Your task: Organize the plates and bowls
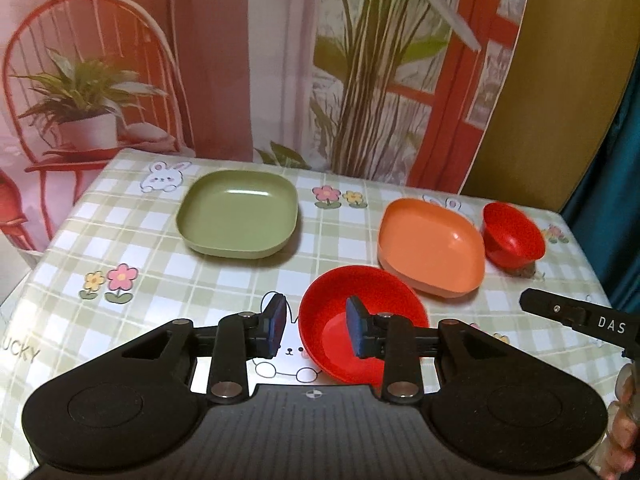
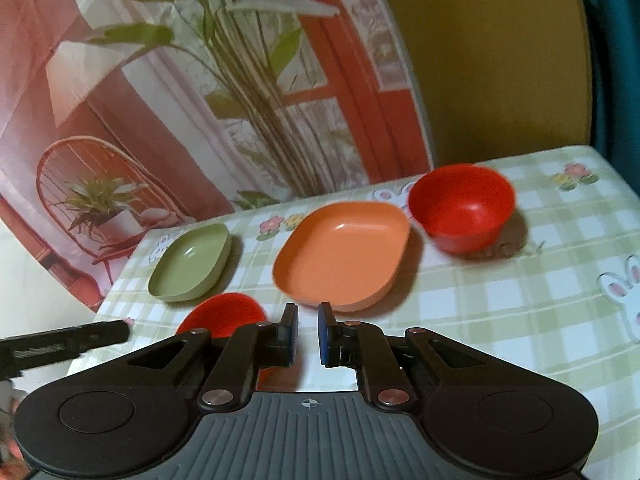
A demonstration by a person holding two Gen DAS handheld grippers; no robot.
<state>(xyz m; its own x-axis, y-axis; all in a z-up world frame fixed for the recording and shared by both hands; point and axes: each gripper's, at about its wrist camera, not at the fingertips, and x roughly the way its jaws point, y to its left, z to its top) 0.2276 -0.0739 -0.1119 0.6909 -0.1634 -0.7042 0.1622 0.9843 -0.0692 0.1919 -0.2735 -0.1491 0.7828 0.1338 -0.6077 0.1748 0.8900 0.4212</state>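
Observation:
A near red bowl sits on the table; my left gripper is open, its left finger outside the bowl's left rim and its right finger over the inside. The bowl also shows in the right wrist view. An orange plate lies behind it, a second red bowl to its right, and a green plate at the far left. My right gripper is open with a narrow gap, empty, just in front of the orange plate.
The table has a green checked cloth with rabbits and flowers. A printed backdrop hangs behind its far edge. The right gripper's body reaches in at the right of the left wrist view.

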